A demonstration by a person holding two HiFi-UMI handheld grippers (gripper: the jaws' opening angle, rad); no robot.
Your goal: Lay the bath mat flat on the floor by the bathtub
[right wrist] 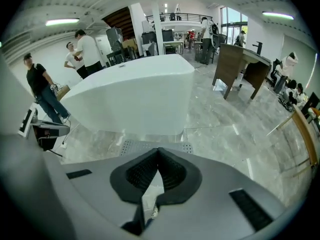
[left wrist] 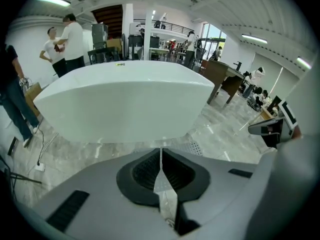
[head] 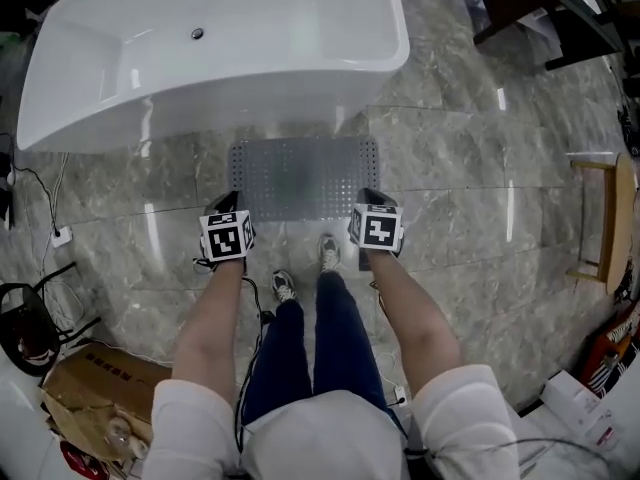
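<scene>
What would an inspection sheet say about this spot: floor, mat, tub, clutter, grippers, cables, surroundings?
Surface: glossy grey marble-look tiled floor, no spills seen.
Job's things: grey perforated rectangular bath mat lies flat alongside the white oval bathtub.
Clutter: brown cardboard box at lower left.
Grippers: left gripper and right gripper both shut, nothing between them, held near the mat's front corners.
Cables: black cable runs to a white floor socket left of the tub.
Surroundings: light wooden chair at right, dark wooden table at upper right, people standing beyond the tub.
</scene>
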